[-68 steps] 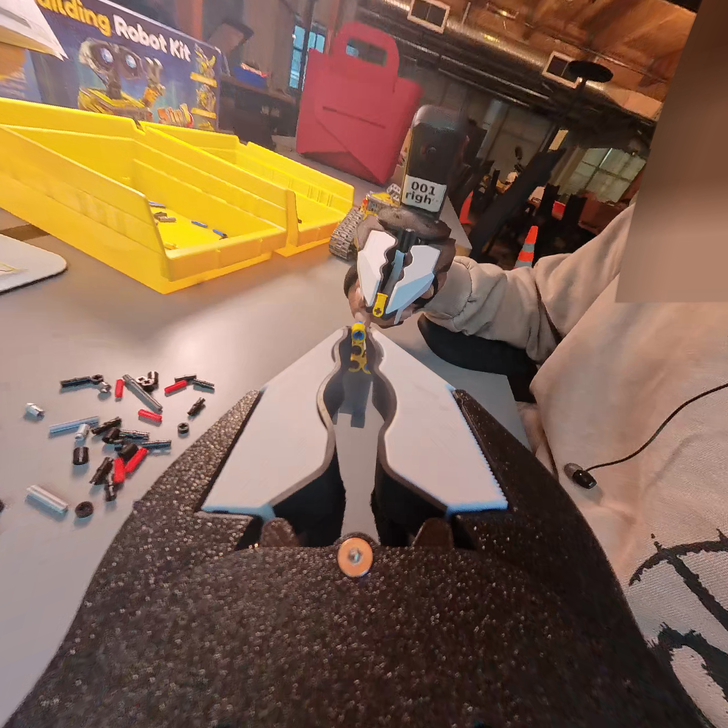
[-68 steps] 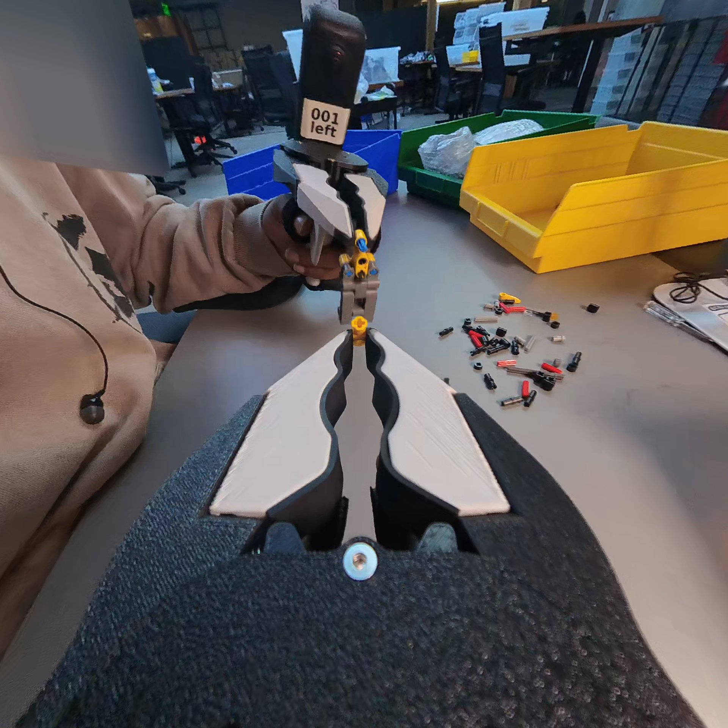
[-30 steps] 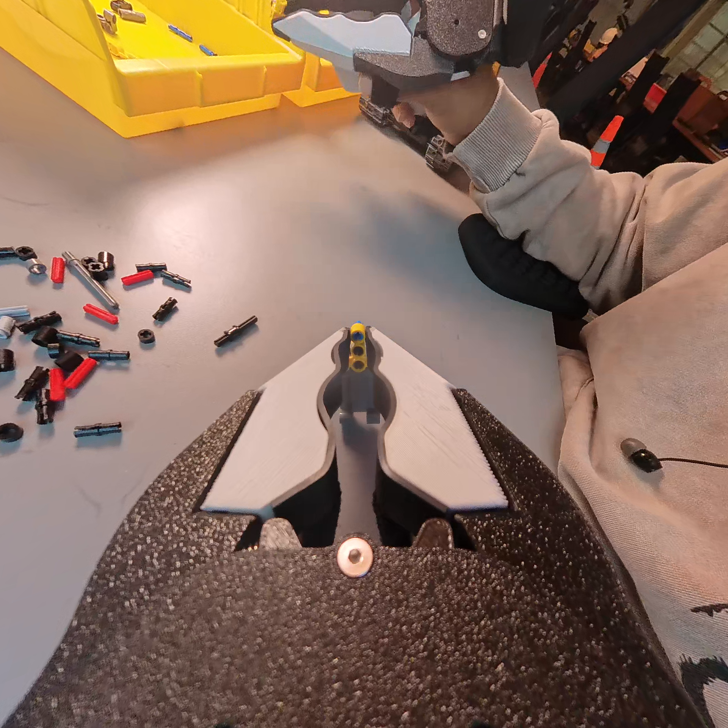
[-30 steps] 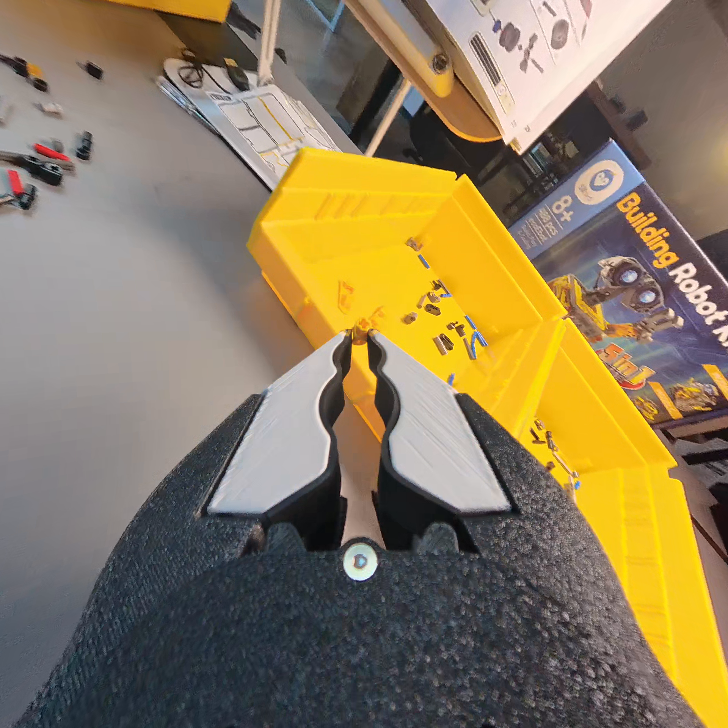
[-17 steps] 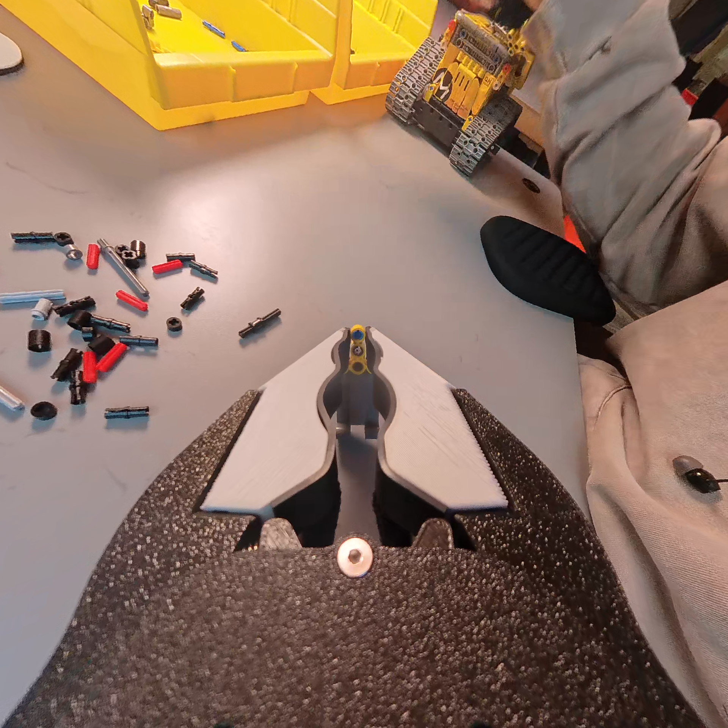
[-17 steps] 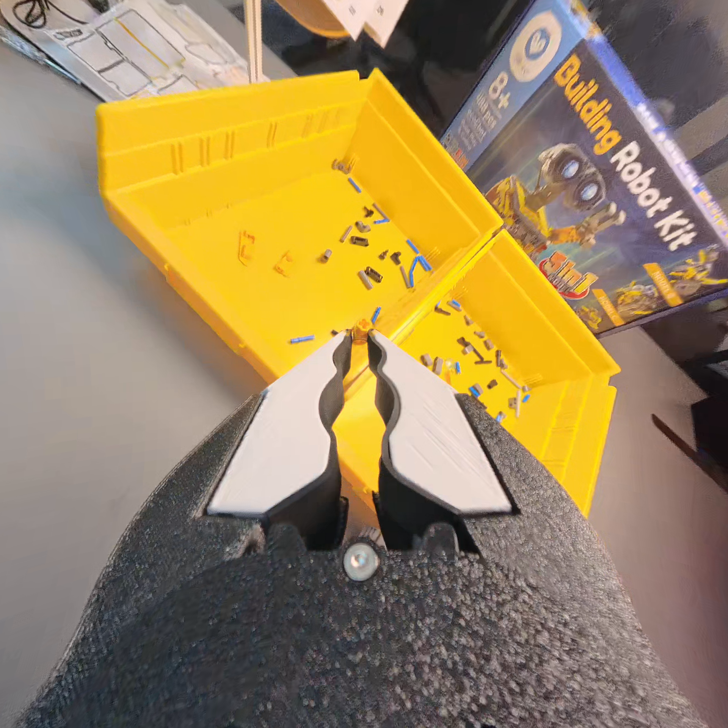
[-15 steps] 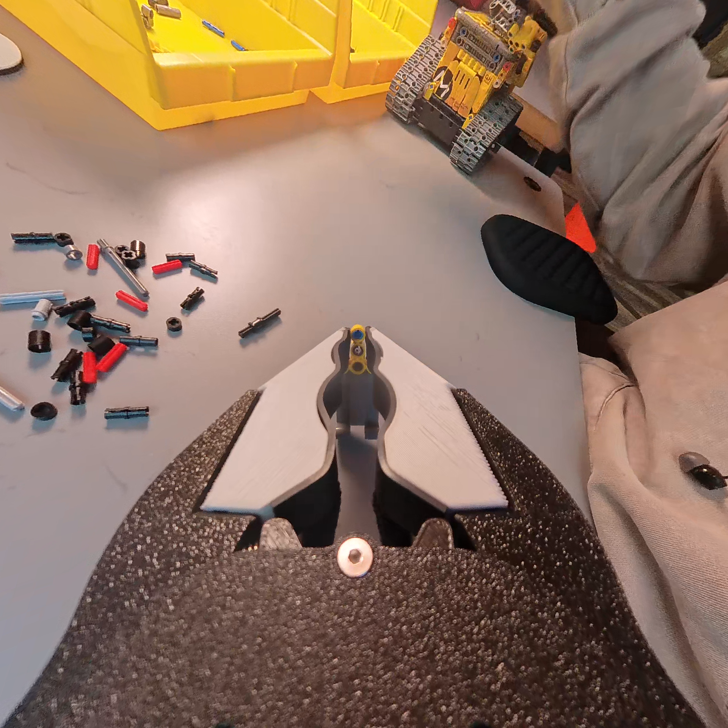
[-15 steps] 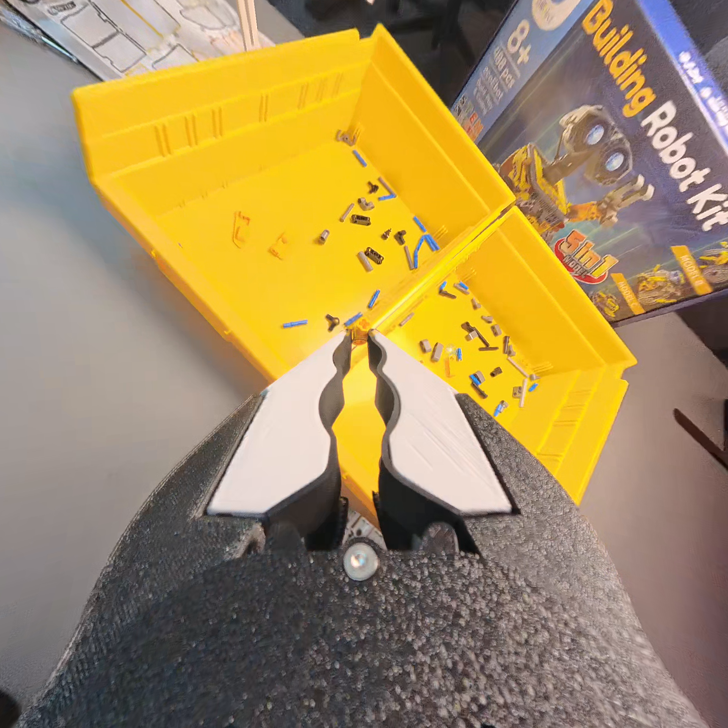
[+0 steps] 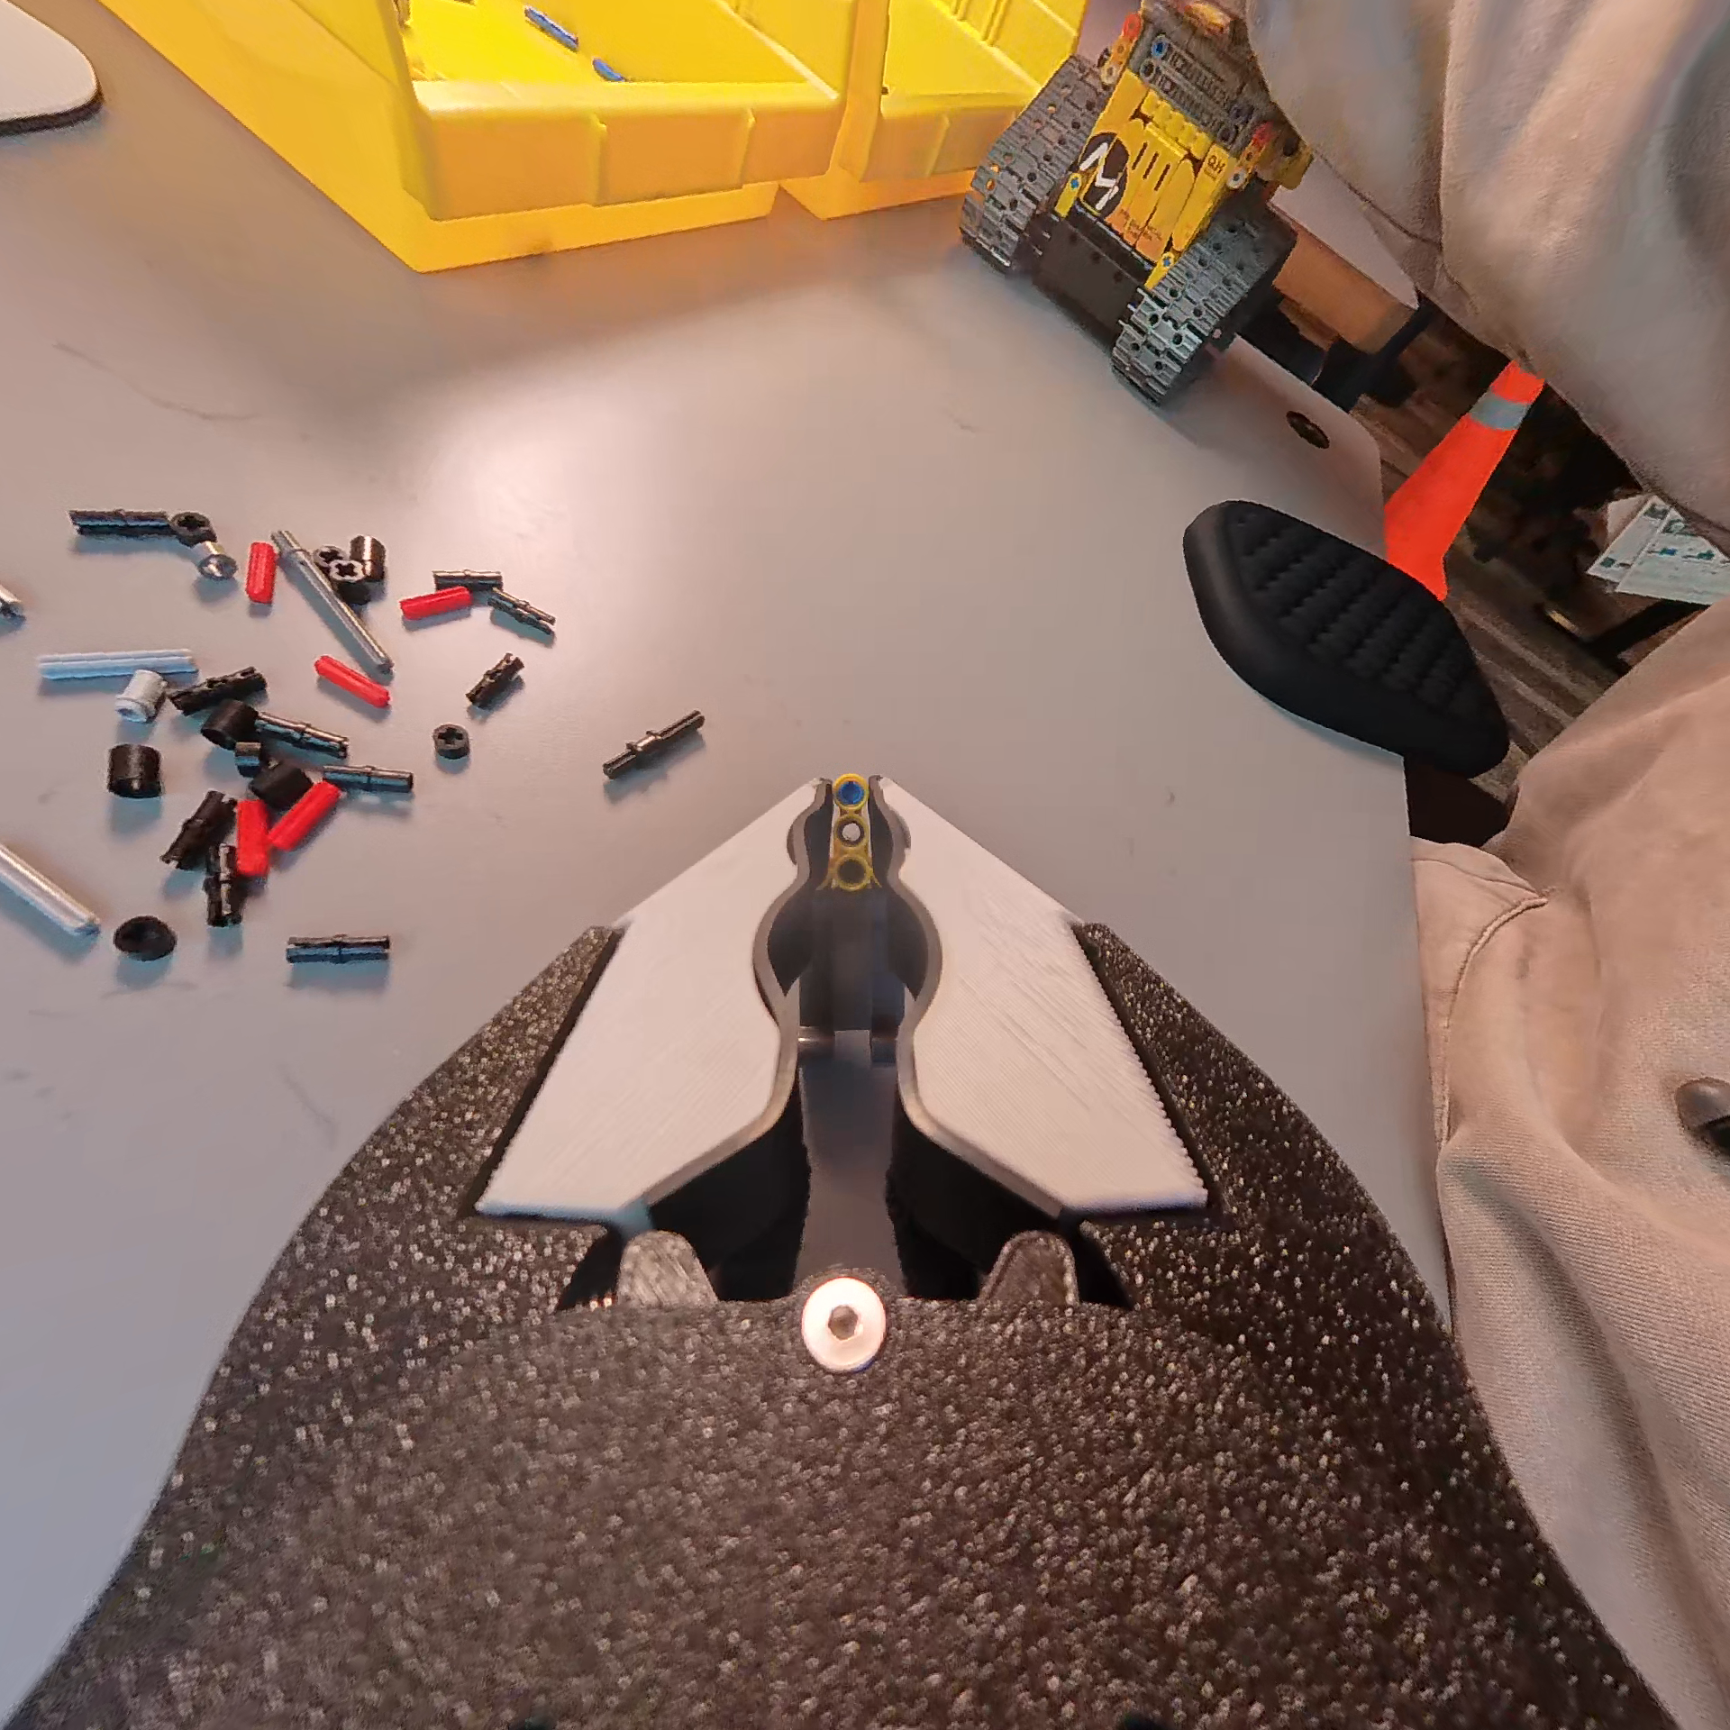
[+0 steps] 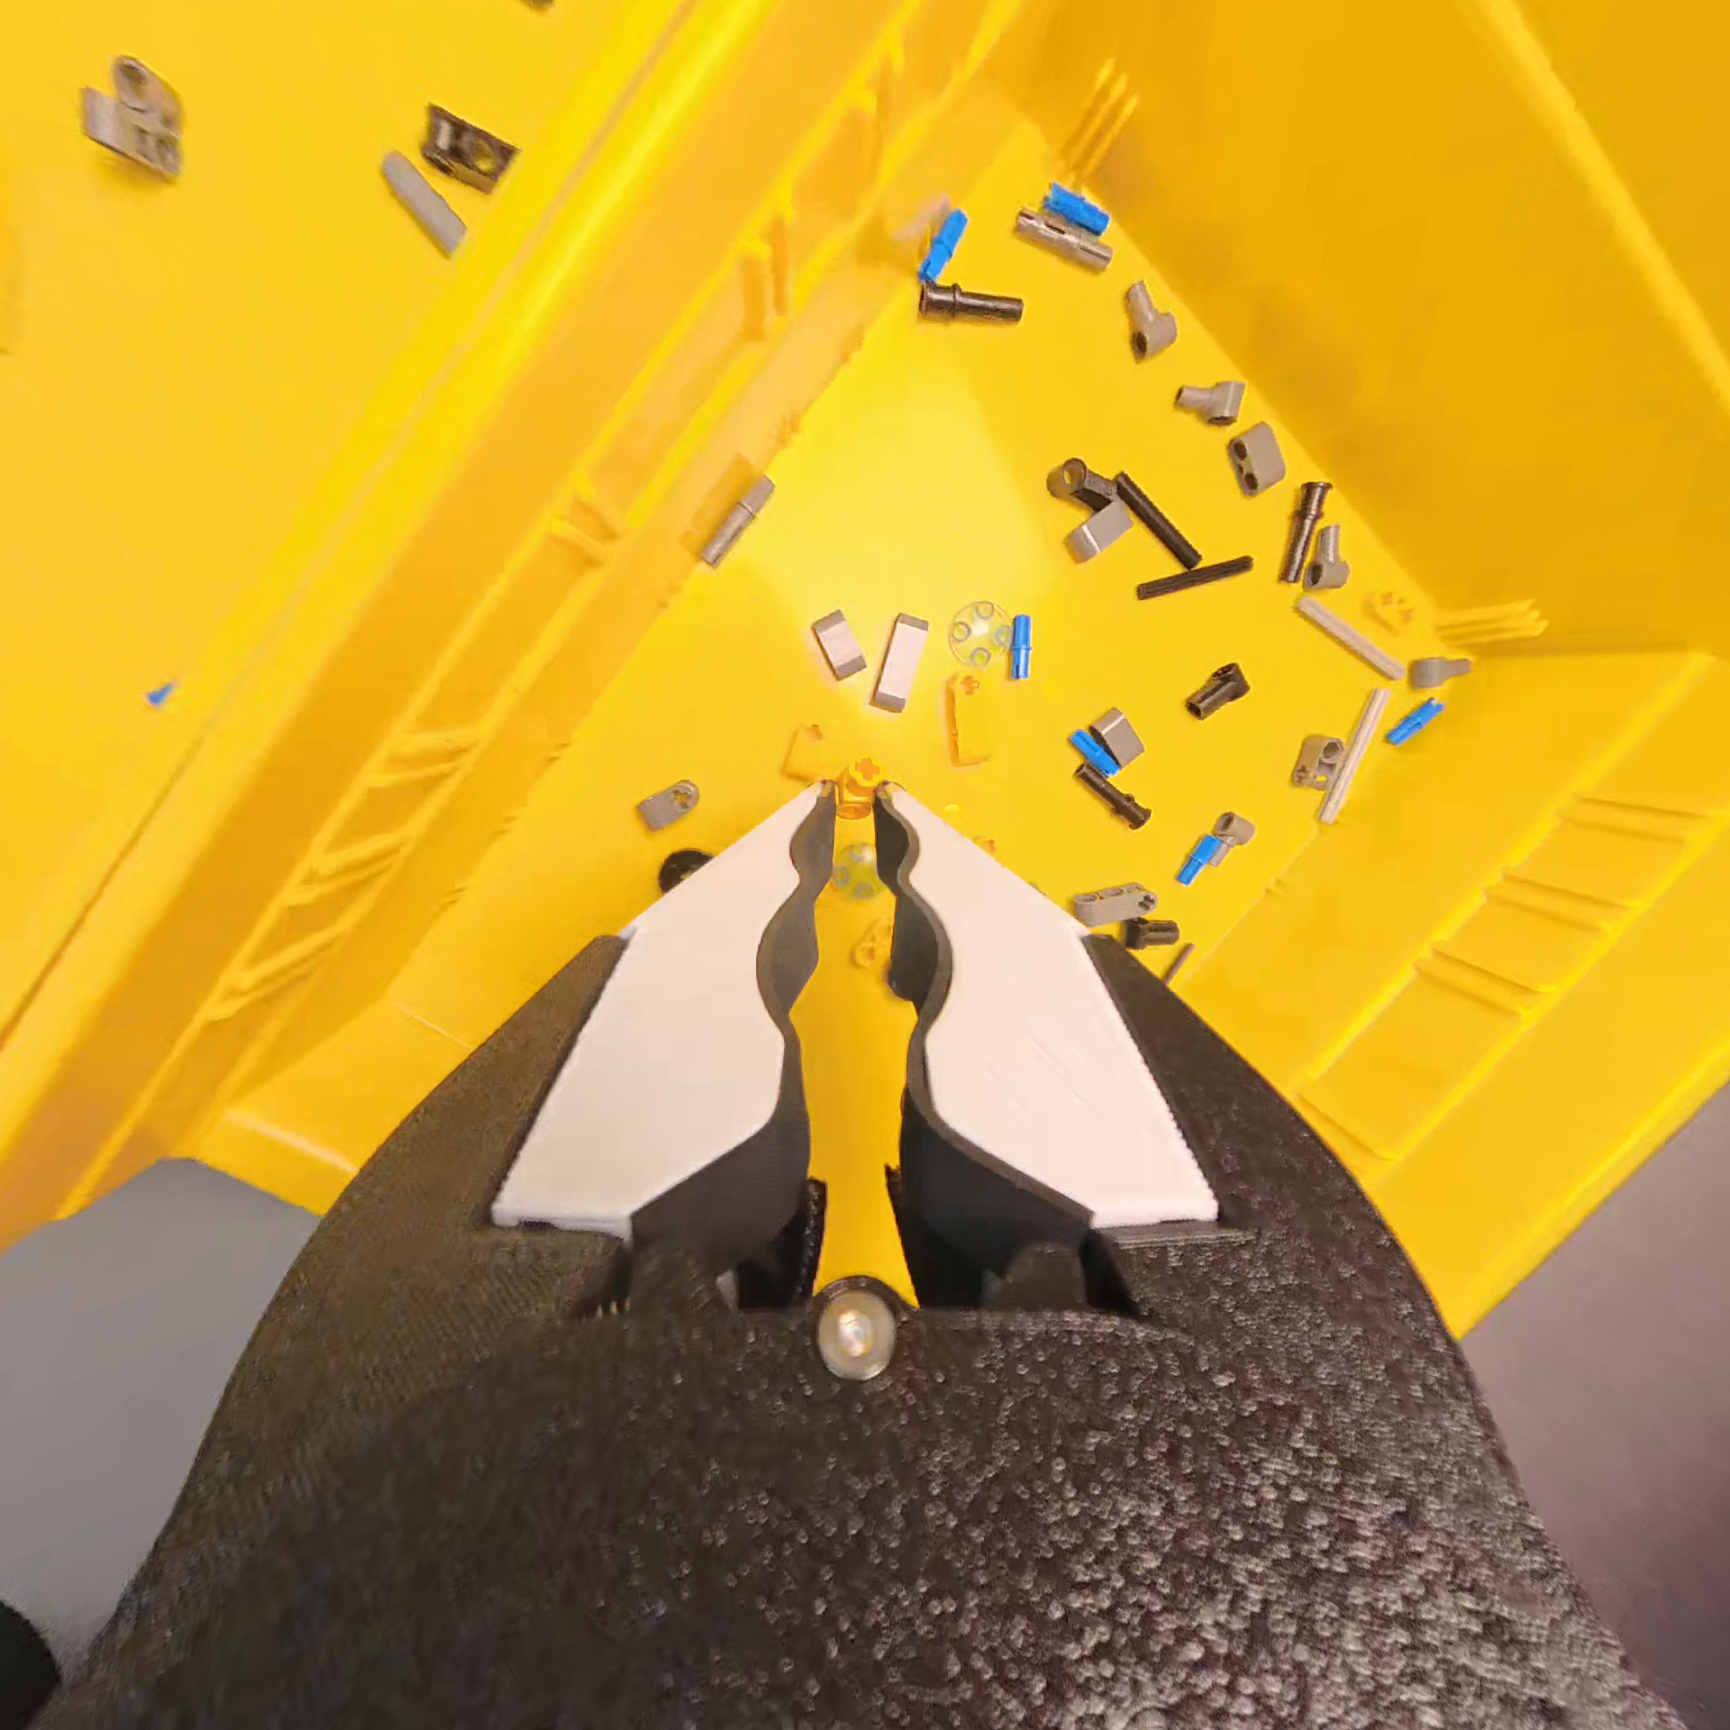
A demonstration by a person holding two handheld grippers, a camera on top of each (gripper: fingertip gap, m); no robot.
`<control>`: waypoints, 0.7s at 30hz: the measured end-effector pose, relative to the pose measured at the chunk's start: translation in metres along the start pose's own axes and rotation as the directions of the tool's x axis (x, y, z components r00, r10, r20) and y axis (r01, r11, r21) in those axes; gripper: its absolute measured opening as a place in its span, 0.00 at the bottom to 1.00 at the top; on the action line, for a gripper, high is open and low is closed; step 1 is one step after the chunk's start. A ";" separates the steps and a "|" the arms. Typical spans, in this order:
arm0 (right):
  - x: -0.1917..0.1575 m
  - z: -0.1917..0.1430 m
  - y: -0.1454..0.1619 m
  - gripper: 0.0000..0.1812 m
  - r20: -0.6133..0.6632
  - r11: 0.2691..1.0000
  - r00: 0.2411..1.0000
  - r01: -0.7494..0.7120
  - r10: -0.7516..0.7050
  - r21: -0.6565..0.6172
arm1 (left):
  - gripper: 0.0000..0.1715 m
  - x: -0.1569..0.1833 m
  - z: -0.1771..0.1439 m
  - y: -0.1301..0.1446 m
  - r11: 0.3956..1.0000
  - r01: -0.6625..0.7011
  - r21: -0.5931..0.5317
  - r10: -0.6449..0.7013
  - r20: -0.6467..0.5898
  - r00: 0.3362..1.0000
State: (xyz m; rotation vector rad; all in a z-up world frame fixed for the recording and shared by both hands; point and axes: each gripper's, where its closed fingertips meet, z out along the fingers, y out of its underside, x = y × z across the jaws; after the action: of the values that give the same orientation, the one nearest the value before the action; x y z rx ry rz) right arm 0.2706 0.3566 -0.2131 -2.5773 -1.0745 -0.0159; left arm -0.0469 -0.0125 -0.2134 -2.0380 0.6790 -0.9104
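Observation:
My left gripper (image 9: 852,786) is shut on a small yellow and grey brick assembly (image 9: 850,843) with a blue pin at its tip, held above the grey table (image 9: 749,524). A black pin (image 9: 652,744) lies on the table just ahead to the left. My right gripper (image 10: 854,789) is shut on a small orange round piece (image 10: 859,779) and hangs low over the floor of a yellow bin (image 10: 889,487), among several loose grey, black and blue parts.
A scatter of red, black and grey pins (image 9: 271,711) lies left of my left gripper. Yellow bins (image 9: 580,122) stand at the back, a tracked yellow model robot (image 9: 1137,197) beside them. A person's sleeve (image 9: 1535,187) and a black chair armrest (image 9: 1339,637) are at the right.
My right gripper has left the left gripper's assembly, swung over to the yellow bins and dropped down into one with the orange piece. My left gripper has tipped down toward the table, still holding its assembly.

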 end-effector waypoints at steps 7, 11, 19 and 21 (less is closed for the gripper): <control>0.015 -0.019 -0.011 0.10 -0.025 0.996 0.999 -0.043 0.045 0.083 | 0.04 -0.001 0.003 0.003 1.000 0.004 -0.018 -0.004 -0.002 1.000; 0.006 -0.066 -0.027 0.10 -0.079 0.976 0.997 0.014 0.004 0.216 | 0.04 -0.001 0.002 0.001 1.000 0.001 -0.006 -0.001 0.001 1.000; -0.140 -0.200 -0.055 0.10 -0.181 0.686 0.961 0.277 -0.211 0.673 | 0.04 0.012 -0.008 -0.019 0.993 0.032 0.115 -0.021 -0.097 0.995; -0.203 -0.207 -0.047 0.10 -0.069 0.586 0.948 0.247 -0.310 0.772 | 0.04 0.019 -0.010 -0.028 0.986 0.035 0.164 -0.012 -0.138 0.990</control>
State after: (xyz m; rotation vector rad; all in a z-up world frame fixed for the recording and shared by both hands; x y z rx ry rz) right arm 0.1183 0.1812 -0.0323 -1.6135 -1.1664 0.3895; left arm -0.0397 -0.0155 -0.1792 -1.8520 0.6306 -1.0912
